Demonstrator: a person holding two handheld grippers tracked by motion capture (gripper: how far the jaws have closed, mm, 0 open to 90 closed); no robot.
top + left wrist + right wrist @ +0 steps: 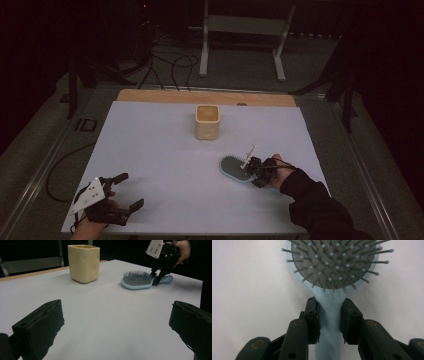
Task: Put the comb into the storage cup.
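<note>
I have the pale blue plastic paddle hairbrush (329,322) lying flat on the white table sheet (165,170), bristles up, its dark grey bristle pad facing the ceiling. In the high view the hairbrush (235,168) sits toward the right side of the sheet, nearer my edge than the far one, with its oval head pointing left and its handle running back under my right gripper (256,174).

In the right gripper view the two black jaws stand on either side of the neck of the handle, just below the head, and the pads press against its sides; the brush rests on the sheet. From the left gripper view I see the same right gripper (155,277) coming down steeply on the handle end of the hairbrush (140,281), a hand behind it.

Beyond the brush, toward the far edge and near the middle of the sheet, stands the cream-coloured square cup (207,121) with rounded corners, upright, well apart from the brush.

My left gripper (128,189) lies low at the near left corner of the sheet, far from both things. Its jaws are spread wide with nothing but bare sheet between them
</note>
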